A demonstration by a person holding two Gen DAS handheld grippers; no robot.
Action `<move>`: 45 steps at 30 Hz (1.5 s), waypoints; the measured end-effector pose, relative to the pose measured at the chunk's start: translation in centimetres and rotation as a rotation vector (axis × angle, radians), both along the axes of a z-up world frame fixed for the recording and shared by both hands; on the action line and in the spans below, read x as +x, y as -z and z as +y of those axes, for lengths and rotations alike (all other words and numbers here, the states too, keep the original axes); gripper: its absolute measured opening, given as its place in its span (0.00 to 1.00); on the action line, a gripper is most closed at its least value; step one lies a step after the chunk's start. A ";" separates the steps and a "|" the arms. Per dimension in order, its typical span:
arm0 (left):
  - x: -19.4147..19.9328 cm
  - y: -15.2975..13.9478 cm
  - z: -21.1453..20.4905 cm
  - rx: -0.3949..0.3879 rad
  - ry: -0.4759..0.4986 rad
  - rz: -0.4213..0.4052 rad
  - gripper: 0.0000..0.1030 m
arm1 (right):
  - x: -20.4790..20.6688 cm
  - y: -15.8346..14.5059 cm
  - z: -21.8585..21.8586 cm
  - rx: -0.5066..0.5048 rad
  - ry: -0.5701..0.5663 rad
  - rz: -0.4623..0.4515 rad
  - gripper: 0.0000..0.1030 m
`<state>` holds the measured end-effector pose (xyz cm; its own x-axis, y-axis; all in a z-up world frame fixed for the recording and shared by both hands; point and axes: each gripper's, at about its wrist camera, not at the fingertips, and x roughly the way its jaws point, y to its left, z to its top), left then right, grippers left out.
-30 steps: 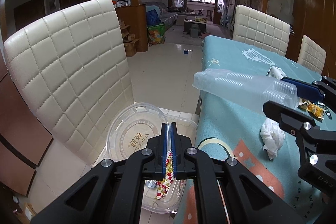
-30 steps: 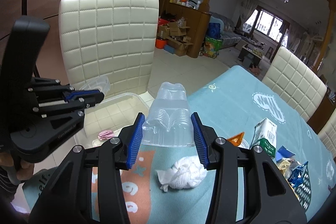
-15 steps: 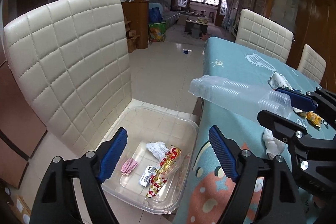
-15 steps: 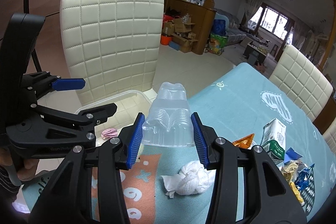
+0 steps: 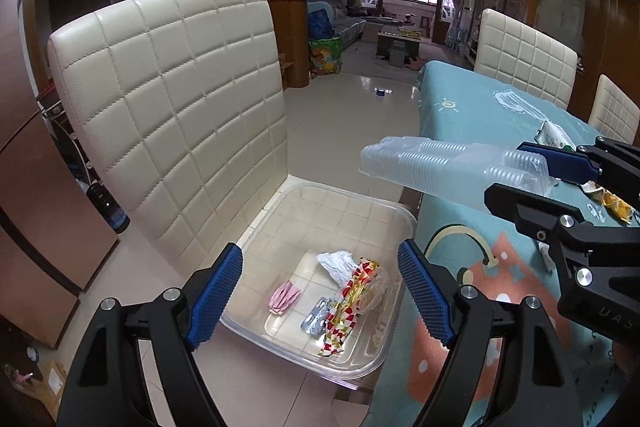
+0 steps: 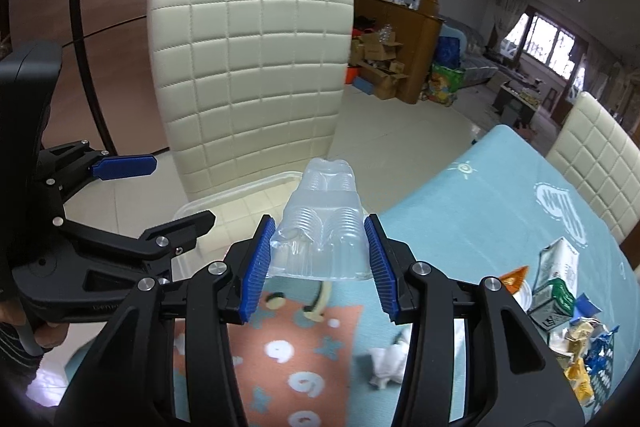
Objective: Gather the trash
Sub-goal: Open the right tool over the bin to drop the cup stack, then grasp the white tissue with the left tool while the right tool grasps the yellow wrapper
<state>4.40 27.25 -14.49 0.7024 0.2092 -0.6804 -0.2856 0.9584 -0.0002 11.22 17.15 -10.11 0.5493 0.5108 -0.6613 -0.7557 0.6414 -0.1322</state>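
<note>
The left gripper [image 5: 320, 291] hangs over a clear bin [image 5: 360, 211] that sits on a white chair [image 5: 172, 99]. Its jaws stand wide apart and hold nothing. In the bin lie a red and gold wrapper [image 5: 348, 303], a pink scrap [image 5: 285, 297], a white tissue [image 5: 336, 263], a small silver pack [image 5: 316, 319] and a clear round lid [image 5: 374, 291]. The right gripper [image 6: 320, 263] holds a clear plastic tray [image 6: 322, 227]. Its blue pads [image 6: 258, 263] press on both sides of the tray. Its jaws have just been opening a little, with the tray between them. The tray sticks out past the edge of the table [image 6: 460, 211], toward the bin. In the left view the tray [image 5: 448, 167] hangs in the air beside the bin, higher up and not touching it. The table has a blue cloth with an orange patch [image 6: 296, 359]. A crumpled white tissue [image 6: 390, 363] lies on the cloth near the right gripper. Farther right there is a milk carton [image 6: 556, 271], an orange packet [image 6: 516, 277] and a heap of torn wrappers [image 6: 588, 351]. A hand [image 6: 40, 335] shows at the left edge, gripping the left gripper's handle.
</note>
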 end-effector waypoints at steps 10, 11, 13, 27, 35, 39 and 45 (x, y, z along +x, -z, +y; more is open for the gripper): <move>-0.9 -1.3 -1.4 0.025 0.028 -0.024 0.76 | -0.1 -1.0 -1.4 0.007 0.078 -0.004 0.64; -0.8 -1.5 -1.6 0.026 0.032 -0.026 0.76 | -0.1 -1.1 -1.6 0.010 0.082 -0.004 0.64; -0.9 -1.9 -2.5 0.033 0.045 -0.031 0.76 | -0.2 -1.4 -2.3 0.015 0.094 -0.012 0.64; 0.3 -3.8 -9.8 0.020 0.188 -0.039 0.76 | -0.6 -2.1 -13.6 0.058 0.299 -0.034 0.79; 4.0 -1.6 -15.4 0.005 0.280 0.062 0.76 | 1.4 -1.1 -23.9 0.093 0.524 0.042 0.85; 5.6 -0.3 -17.4 0.013 0.288 0.116 0.76 | 2.2 -0.5 -27.3 0.087 0.590 0.056 0.85; 7.1 0.4 -18.9 0.055 0.245 0.105 0.49 | 4.0 1.0 -31.6 0.061 0.662 0.094 0.85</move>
